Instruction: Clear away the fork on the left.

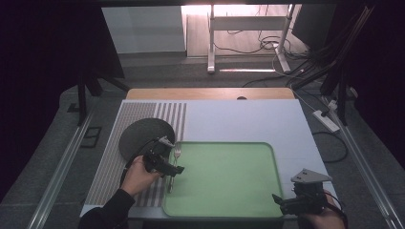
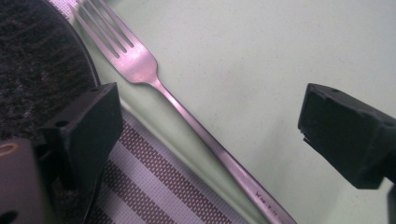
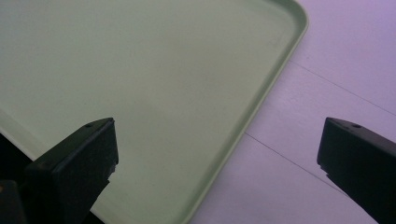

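Risk of snagging the fork (image 2: pixel 187 121), lying free along the left rim of the green tray (image 1: pixel 224 210) between the parted left gripper (image 1: pixel 172 171), with the right gripper (image 1: pixel 282 202) gaping idle at the tray's near right corner.

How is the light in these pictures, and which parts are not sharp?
High view: dim, dark sides, bright glare at the top beyond the table. Left gripper view: fork fairly sharp with a soft sheen, the near jaws blurred. Right gripper view: green tray evenly lit, jaws soft.
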`<state>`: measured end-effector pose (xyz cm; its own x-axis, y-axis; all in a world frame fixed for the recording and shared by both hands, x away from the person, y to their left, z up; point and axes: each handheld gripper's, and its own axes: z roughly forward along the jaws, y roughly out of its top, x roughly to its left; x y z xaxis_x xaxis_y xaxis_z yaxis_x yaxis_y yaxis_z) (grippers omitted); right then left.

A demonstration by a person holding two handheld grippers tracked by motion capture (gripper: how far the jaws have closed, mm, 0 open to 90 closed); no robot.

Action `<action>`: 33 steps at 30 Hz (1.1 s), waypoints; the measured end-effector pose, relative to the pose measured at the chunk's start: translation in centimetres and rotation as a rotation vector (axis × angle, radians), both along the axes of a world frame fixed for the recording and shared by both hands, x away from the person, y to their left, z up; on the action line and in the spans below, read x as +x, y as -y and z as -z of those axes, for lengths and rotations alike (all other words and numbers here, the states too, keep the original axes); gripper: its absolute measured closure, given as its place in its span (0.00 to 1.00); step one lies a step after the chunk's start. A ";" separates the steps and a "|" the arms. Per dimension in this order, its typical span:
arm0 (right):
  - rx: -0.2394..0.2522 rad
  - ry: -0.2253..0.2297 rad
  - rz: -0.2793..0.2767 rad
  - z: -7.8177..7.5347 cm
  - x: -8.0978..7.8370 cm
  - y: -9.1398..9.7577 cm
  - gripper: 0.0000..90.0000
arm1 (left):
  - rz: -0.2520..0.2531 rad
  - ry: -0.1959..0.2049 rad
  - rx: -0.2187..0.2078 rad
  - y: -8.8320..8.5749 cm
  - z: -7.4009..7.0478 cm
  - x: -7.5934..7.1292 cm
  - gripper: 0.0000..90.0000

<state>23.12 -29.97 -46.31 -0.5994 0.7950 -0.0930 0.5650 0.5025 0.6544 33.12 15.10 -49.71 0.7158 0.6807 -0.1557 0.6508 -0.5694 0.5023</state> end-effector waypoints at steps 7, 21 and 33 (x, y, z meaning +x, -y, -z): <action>-0.001 0.000 0.002 0.0 0.0 0.0 0.00 | 0.014 0.035 -0.023 -0.6 -0.2 -0.6 0.01; 0.000 0.000 0.000 0.0 0.0 0.0 0.00 | -0.023 0.054 -0.056 -2.5 -0.2 -1.9 0.00; 0.041 -0.003 0.040 -0.1 0.1 0.5 0.00 | -0.050 0.107 -0.135 -4.2 -0.8 -3.1 0.00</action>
